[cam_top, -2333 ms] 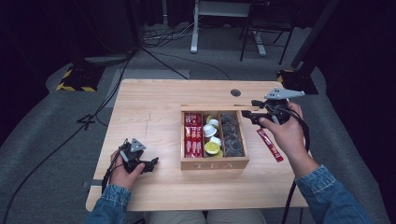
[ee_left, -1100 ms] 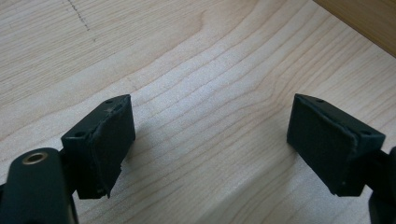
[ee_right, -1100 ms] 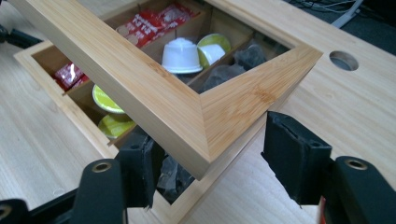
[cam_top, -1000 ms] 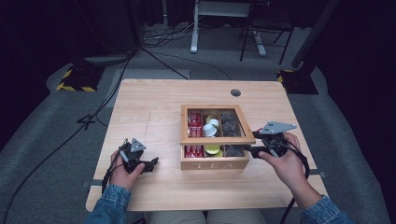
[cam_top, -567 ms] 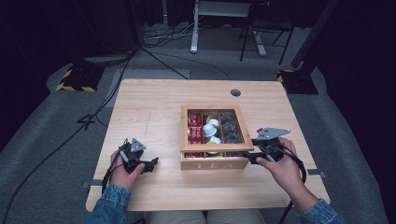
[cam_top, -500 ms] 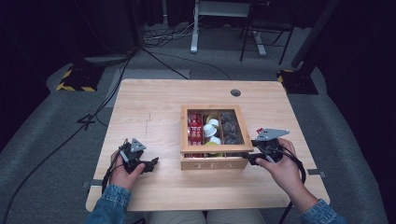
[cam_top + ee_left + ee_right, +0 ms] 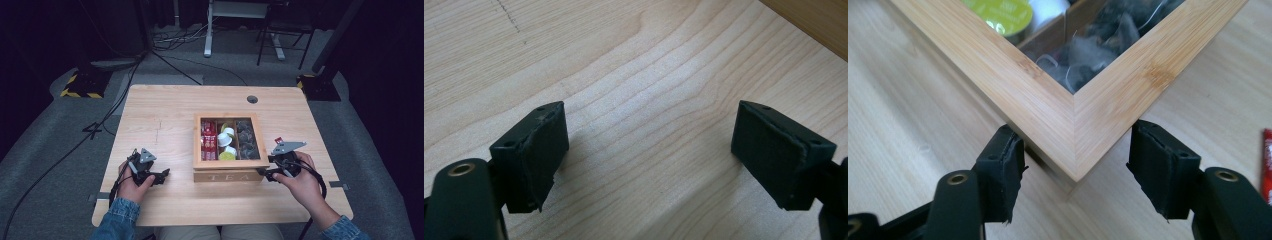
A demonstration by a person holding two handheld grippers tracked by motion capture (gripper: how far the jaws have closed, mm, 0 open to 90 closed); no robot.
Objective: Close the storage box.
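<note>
Down comes the lid, now flat on the tea box at the table's centre. My right gripper straddles its near right corner, jaws apart, pads just beside the wood. My left gripper rests gaping over bare tabletop.

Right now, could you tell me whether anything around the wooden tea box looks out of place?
Yes: one red sachet lies loose on the light wooden table, right of the glass-lidded wooden tea box, while its fellows stand inside the left compartment. Nothing looks spilled or damaged.
</note>
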